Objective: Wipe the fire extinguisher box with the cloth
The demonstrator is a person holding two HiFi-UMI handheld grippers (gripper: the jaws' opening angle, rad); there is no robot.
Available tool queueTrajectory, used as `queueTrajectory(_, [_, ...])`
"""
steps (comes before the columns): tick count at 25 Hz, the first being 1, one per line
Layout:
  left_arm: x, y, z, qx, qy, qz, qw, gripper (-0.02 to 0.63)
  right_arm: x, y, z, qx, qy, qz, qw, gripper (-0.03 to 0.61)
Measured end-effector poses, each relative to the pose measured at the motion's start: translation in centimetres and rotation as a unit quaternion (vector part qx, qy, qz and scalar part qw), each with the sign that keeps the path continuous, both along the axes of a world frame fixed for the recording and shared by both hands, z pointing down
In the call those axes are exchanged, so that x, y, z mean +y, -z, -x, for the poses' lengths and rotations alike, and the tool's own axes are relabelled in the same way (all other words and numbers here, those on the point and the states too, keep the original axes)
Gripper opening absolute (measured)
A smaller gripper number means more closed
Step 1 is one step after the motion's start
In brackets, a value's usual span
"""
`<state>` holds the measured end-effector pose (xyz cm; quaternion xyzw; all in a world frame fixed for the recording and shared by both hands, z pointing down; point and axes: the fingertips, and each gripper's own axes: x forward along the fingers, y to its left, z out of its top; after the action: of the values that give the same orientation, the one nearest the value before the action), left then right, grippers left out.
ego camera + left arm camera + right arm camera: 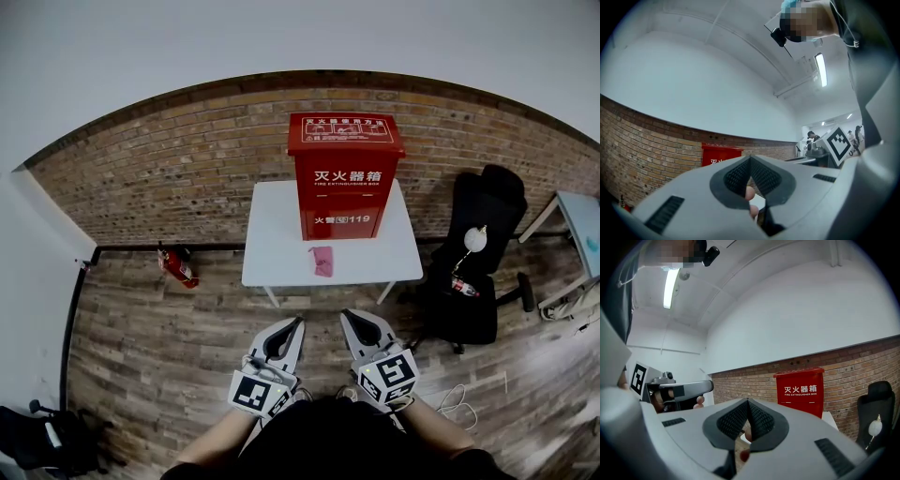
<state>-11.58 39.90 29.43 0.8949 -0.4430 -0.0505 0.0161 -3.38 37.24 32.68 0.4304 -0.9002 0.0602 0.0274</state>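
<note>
- Head view: the red fire extinguisher box (344, 178) stands at the far side of the white desk (272, 234). The pink cloth (322, 261) lies flat just near of it.
- Our left tool (298, 324) and right tool (346, 318) hang near us, well short of the desk, each closed tip to tip on nothing.
- We judge this fits either the cloth awaiting pickup or laid down after wiping.
- Any further wiping would need a tool opened over the cloth.

Red fire extinguisher box (344, 183), front panel: big white 灭火器箱, small FIRE EXTINGUISHER BOX right under it. Lower on same front: 火警 119. Sloped lid (345, 131): white heading 灭火器使用方法, finer print beneath too small to read.
</note>
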Motion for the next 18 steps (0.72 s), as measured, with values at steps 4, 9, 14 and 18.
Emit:
queueTrajectory(4, [-0.16,0.07,0.20,0.001,0.000,0.000,1.0000,0.021,-0.14,0.07,-0.03,0.000,-0.004,-0.001,1.000,0.018])
queueTrajectory(9, [-0.36,0.05,0.04,0.002,-0.005,-0.001,1.0000,0.021,-0.26,-0.12,-0.15,-0.002,-0.006,-0.002,1.000,0.018])
queueTrajectory(14, [-0.49,0.18,-0.40,0.002,-0.010,-0.001,0.9999,0.021,-0.39,0.01,-0.60,-0.002,-0.012,-0.001,1.000,0.018])
queueTrajectory(18, [-0.80,-0.06,-0.36,0.007,-0.010,0.008,0.9999,0.021,-0.46,-0.03,-0.82,-0.001,-0.014,0.000,1.000,0.018])
